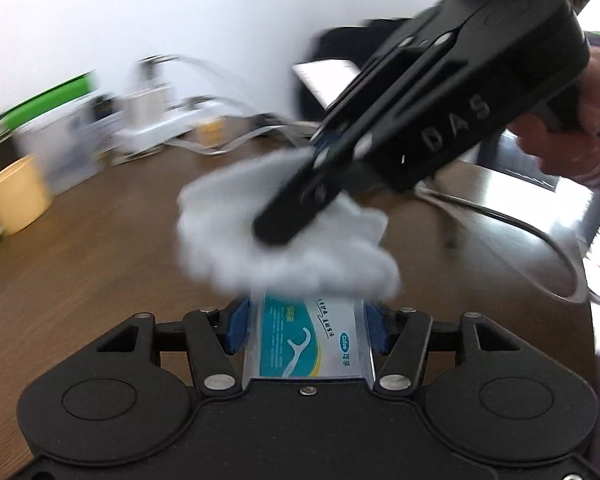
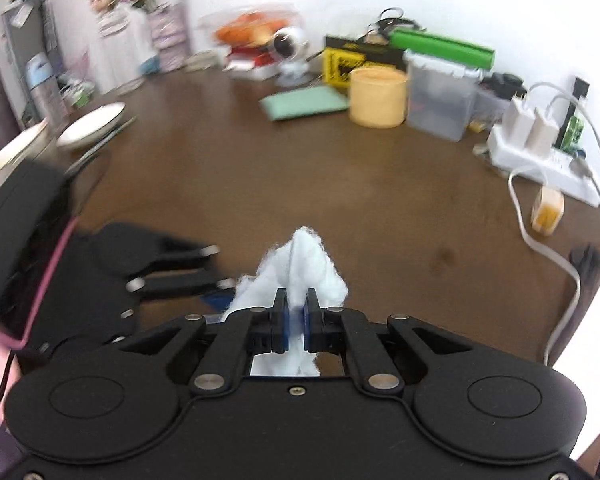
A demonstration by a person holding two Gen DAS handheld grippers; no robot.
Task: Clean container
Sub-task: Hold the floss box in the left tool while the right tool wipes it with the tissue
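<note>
My left gripper [image 1: 306, 330] is shut on a small clear plastic container [image 1: 306, 344] with a teal dental-floss label, held between its blue pads above the brown table [image 1: 80, 260]. My right gripper [image 2: 295, 322] is shut on a white fluffy cloth [image 2: 300, 268]. In the left wrist view the right gripper [image 1: 280, 232] comes in from the upper right and presses the cloth [image 1: 292, 256] onto the container's far end, hiding that end. In the right wrist view the left gripper [image 2: 172, 272] shows at the left, blurred; the container is hidden there.
At the table's back stand a yellow cup [image 2: 378, 98], a clear plastic box [image 2: 440, 102], a green pad [image 2: 304, 104], a white power strip with chargers [image 2: 540, 148] and cables [image 2: 548, 248]. White dishes [image 2: 90, 126] sit at the left.
</note>
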